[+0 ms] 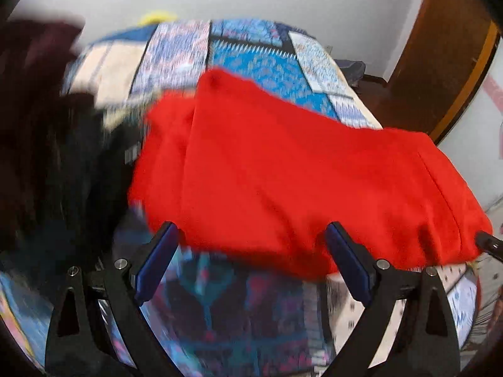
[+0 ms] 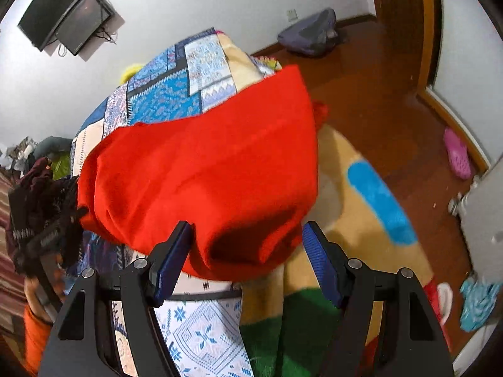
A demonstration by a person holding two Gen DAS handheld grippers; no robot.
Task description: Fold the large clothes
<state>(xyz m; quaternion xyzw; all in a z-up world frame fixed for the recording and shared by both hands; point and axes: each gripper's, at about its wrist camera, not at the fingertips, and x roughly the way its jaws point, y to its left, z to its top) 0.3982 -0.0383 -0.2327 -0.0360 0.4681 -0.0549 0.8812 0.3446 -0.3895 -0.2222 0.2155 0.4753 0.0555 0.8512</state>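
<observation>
**Where things lie**

From my right wrist view, the garment (image 2: 201, 182) lies on the bed (image 2: 176, 94), its near edge between my right gripper's (image 2: 246, 260) spread jaws. A monitor (image 2: 66, 12) hangs at eleven o'clock, a bag (image 2: 309, 36) on the floor (image 2: 377, 110) at one, a slipper (image 2: 457, 154) at three.

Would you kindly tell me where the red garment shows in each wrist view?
Left wrist: red garment fills the centre, just beyond the open fingers.
Right wrist: it sits centre, its near edge between the open fingers.
Shared landmark: patterned blue bedspread behind it.
</observation>
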